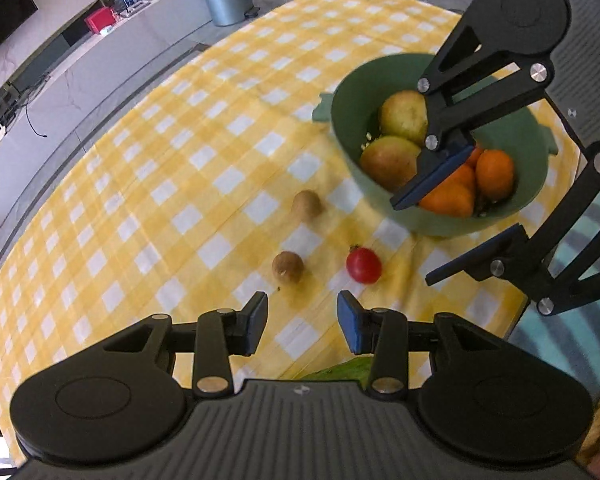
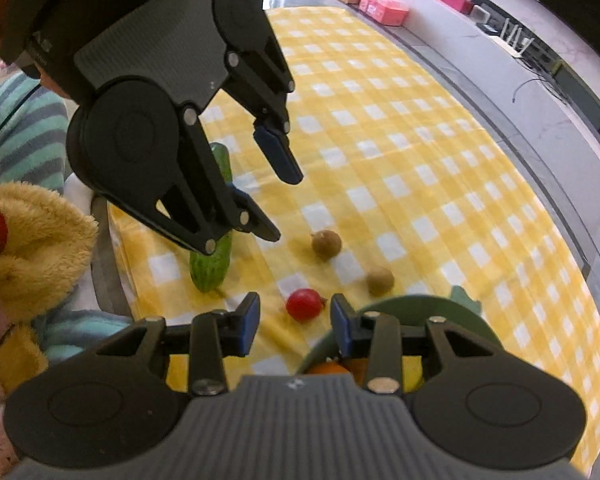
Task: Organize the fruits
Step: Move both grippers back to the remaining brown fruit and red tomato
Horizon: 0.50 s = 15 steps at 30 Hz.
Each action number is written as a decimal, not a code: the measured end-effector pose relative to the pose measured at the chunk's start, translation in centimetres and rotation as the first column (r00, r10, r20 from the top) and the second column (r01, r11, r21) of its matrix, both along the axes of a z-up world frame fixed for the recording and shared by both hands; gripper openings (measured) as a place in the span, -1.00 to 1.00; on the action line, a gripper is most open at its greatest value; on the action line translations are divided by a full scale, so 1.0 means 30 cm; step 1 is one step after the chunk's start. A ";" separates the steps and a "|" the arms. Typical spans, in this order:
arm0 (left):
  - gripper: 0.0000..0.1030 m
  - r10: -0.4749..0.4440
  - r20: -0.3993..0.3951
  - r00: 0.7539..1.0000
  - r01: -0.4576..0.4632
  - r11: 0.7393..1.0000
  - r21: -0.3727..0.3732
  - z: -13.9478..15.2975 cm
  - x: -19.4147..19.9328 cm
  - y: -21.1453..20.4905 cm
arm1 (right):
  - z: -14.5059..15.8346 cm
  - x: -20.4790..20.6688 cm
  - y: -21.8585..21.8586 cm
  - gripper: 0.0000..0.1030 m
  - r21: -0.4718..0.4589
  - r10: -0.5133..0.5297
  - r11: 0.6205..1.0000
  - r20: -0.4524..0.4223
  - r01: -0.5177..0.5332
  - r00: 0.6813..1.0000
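Mid-sort over a yellow gingham tablecloth (image 1: 180,160): both the left gripper (image 1: 302,322) and right gripper (image 2: 294,320) hover empty, jaws apart. A glossy cherry tomato (image 1: 363,265), two rough brown kiwis (image 1: 287,267) and a ridged cucumber (image 2: 212,268) await; the green bowl (image 1: 352,176) holds pears and oranges. Next, likely: descend and pinch the tomato gently.

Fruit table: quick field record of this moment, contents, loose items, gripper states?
surface: yellow checked tablecloth
bowl: green bowl, upright on the cloth
in bowl: two pears, oranges
loose on cloth: two kiwis, cherry tomato, cucumber
left hand-held gripper: open, empty, above the cloth near the tomato and nearer kiwi
right hand-held gripper: open, empty, by the bowl rim
remaining: loose items not yet in the bowl
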<state>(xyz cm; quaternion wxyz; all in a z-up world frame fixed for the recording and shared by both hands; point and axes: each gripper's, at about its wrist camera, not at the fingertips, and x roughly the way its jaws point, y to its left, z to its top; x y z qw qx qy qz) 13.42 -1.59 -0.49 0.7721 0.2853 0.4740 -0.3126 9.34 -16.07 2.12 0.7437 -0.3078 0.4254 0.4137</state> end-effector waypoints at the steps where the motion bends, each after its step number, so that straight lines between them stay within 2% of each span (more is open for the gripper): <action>1: -0.08 -0.001 -0.005 1.000 0.002 1.000 0.002 -0.012 0.003 0.003 | -0.013 0.006 0.013 -0.31 -0.008 0.008 1.000 -0.006 -0.008 1.000; 10: -0.11 -0.026 -0.046 0.999 0.027 0.999 0.022 -0.116 0.035 0.019 | -0.140 0.074 0.105 -0.31 -0.101 0.060 0.993 -0.058 -0.065 0.997; 15: -0.10 -0.022 -0.070 0.997 0.024 0.999 0.028 -0.172 0.047 0.041 | -0.192 0.105 0.130 -0.31 -0.148 0.090 0.984 -0.054 -0.097 0.994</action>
